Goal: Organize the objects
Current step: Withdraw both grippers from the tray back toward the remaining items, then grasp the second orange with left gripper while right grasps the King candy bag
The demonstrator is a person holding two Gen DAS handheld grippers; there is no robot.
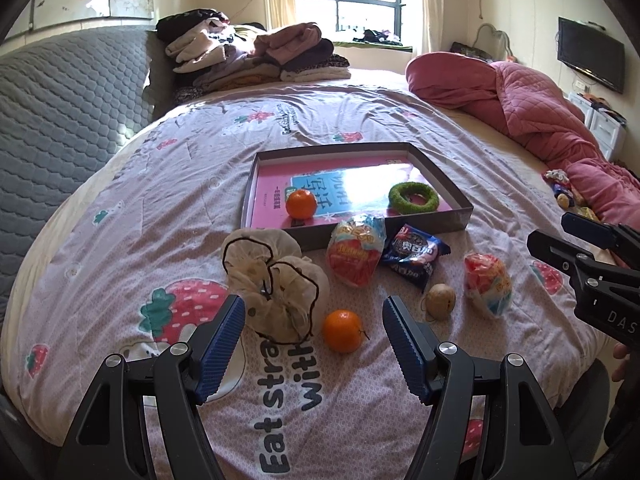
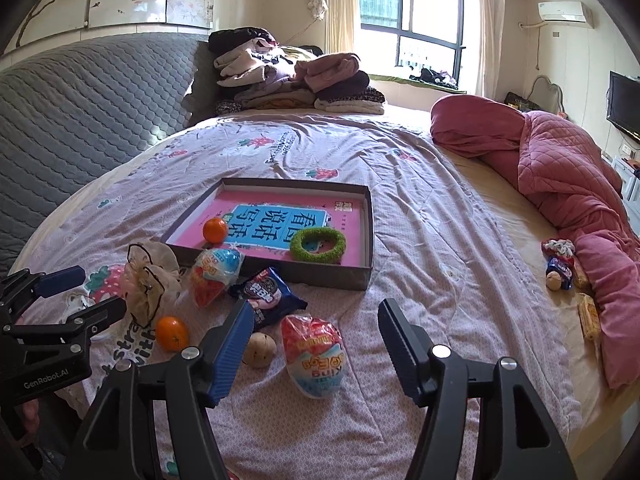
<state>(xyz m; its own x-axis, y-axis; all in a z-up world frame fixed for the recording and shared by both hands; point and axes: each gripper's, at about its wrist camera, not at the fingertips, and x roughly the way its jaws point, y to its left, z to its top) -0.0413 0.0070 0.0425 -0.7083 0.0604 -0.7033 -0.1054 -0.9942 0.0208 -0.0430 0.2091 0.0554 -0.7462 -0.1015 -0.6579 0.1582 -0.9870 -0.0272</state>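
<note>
A grey shallow box (image 1: pixel 460 220) on the strawberry bedsheet holds an orange (image 1: pixel 301 204) and a green ring (image 1: pixel 413 197). In front of it lie a tied mesh bag (image 1: pixel 276 284), a loose orange (image 1: pixel 343 330), an egg-shaped snack packet (image 1: pixel 356 254), a dark blue biscuit packet (image 1: pixel 414 258), a brown nut (image 1: pixel 440 298) and a second egg packet (image 2: pixel 312 354). My left gripper (image 1: pixel 314 308) is open, its fingers flanking the bag and loose orange without touching. My right gripper (image 2: pixel 316 312) is open around the second egg packet, pads apart from it.
A pink quilt (image 2: pixel 560 172) runs along the bed's right side, with small snacks (image 2: pixel 560 272) beside it. Folded clothes (image 1: pixel 256 52) are piled at the far end. A grey quilted headboard (image 1: pixel 60 100) bounds the left.
</note>
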